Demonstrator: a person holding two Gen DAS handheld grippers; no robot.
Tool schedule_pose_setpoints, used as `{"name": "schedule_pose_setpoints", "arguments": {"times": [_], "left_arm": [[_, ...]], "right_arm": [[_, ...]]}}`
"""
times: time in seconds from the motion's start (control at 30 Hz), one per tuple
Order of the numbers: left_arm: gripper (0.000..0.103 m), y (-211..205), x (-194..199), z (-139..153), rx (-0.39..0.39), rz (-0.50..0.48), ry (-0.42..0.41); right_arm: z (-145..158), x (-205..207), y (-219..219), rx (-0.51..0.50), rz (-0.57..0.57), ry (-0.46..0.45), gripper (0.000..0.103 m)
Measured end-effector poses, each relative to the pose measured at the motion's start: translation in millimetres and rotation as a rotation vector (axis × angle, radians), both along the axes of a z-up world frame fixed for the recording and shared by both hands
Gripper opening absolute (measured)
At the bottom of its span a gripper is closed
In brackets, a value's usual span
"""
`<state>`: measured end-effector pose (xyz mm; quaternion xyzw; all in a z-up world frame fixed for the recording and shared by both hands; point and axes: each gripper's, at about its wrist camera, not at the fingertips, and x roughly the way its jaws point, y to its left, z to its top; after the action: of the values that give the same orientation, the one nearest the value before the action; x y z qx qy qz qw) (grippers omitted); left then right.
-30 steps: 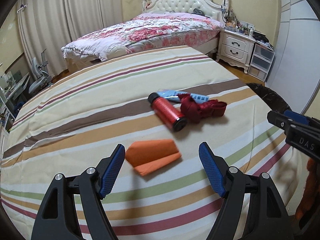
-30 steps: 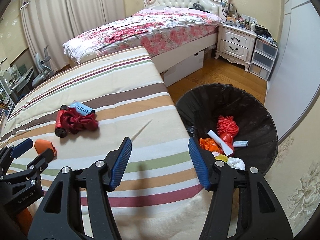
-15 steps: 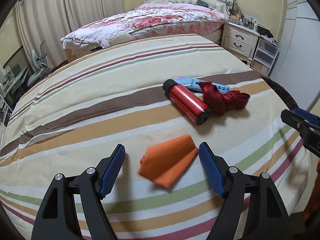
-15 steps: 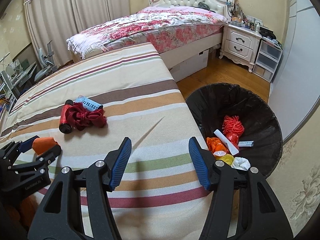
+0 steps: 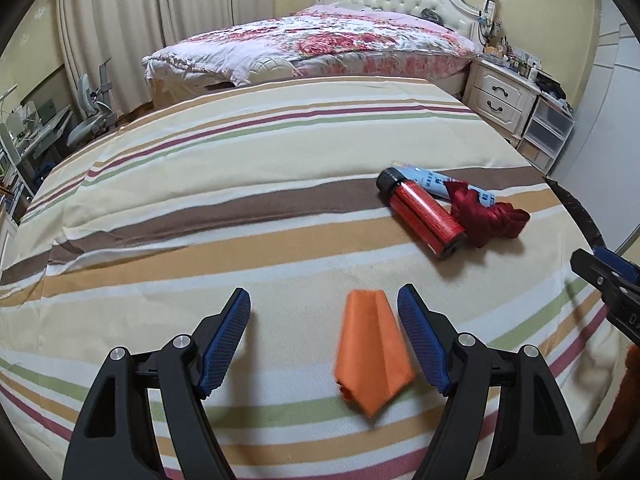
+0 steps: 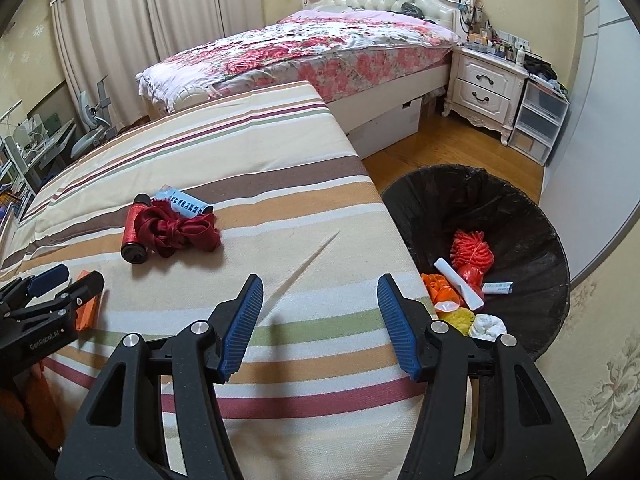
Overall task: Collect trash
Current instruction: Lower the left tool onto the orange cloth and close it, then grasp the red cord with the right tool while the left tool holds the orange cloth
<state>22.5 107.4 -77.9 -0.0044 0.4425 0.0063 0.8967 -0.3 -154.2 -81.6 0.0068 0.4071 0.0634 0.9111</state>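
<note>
The left tool, ribbed blue pads spread wide, straddles a folded orange paper wedge on striped cloth.

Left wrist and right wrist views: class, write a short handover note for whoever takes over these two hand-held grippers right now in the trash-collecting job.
Left gripper: jaws open, straddling the folded orange paper piece, which lies on the striped bedcover beside the right-hand pad, not gripped.
Right gripper: jaws open, empty, above the cover's edge next to the black-lined round trash bin.
Done: the bin already holds red, orange, yellow and white scraps.
Left: grip and bin the orange piece, then the red cylindrical bottle with black cap, the crumpled dark red ribbon and the light blue printed packet, heaped together farther along the cover.
</note>
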Motion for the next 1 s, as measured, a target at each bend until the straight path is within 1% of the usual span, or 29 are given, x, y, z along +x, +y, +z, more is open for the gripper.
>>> {"name": "schedule_pose_setpoints", "arguments": {"times": [0.13, 0.17, 0.2, 0.23, 0.3, 0.33, 0.4, 0.43, 0.5, 0.6, 0.77, 1.0], "left_arm": [[0.074, 2, -3, -1, -0.014, 0.011, 0.008], [0.072, 3, -5, -1, -0.019, 0.013, 0.005], [0.064, 4, -5, -1, -0.025, 0.013, 0.003], [0.062, 5, -6, 0, -0.019, 0.013, 0.0], [0.048, 4, -7, 0, -0.006, 0.003, -0.011], [0.044, 4, -7, 1, -0.004, -0.002, -0.015], [0.029, 5, -8, 1, -0.001, -0.004, -0.025], [0.028, 7, -7, 1, -0.011, -0.007, -0.029], [0.02, 12, -4, 1, -0.026, -0.008, -0.032], [0.017, 20, 1, 3, -0.033, 0.007, -0.031], [0.016, 35, 8, 6, -0.021, 0.042, -0.047], [0.016, 53, 12, 9, 0.009, 0.079, -0.068]], "right_arm": [[1, -1, 4, -0.002, 0.01, -0.001, 0.058], [1, -1, 5, -0.002, 0.011, -0.001, 0.058], [1, -1, 5, -0.003, 0.012, -0.001, 0.058], [1, -1, 6, -0.002, 0.013, -0.001, 0.058], [1, -1, 6, -0.002, 0.014, -0.001, 0.058], [1, -1, 7, -0.003, 0.015, -0.001, 0.058], [2, -1, 10, -0.004, 0.019, -0.001, 0.058], [2, -1, 11, -0.004, 0.022, -0.002, 0.058], [3, 0, 16, -0.007, 0.033, -0.005, 0.058], [5, 0, 25, -0.017, 0.056, -0.011, 0.058], [9, 9, 40, -0.033, 0.092, -0.024, 0.058], [11, 41, 47, -0.031, 0.071, -0.026, 0.058]]}}
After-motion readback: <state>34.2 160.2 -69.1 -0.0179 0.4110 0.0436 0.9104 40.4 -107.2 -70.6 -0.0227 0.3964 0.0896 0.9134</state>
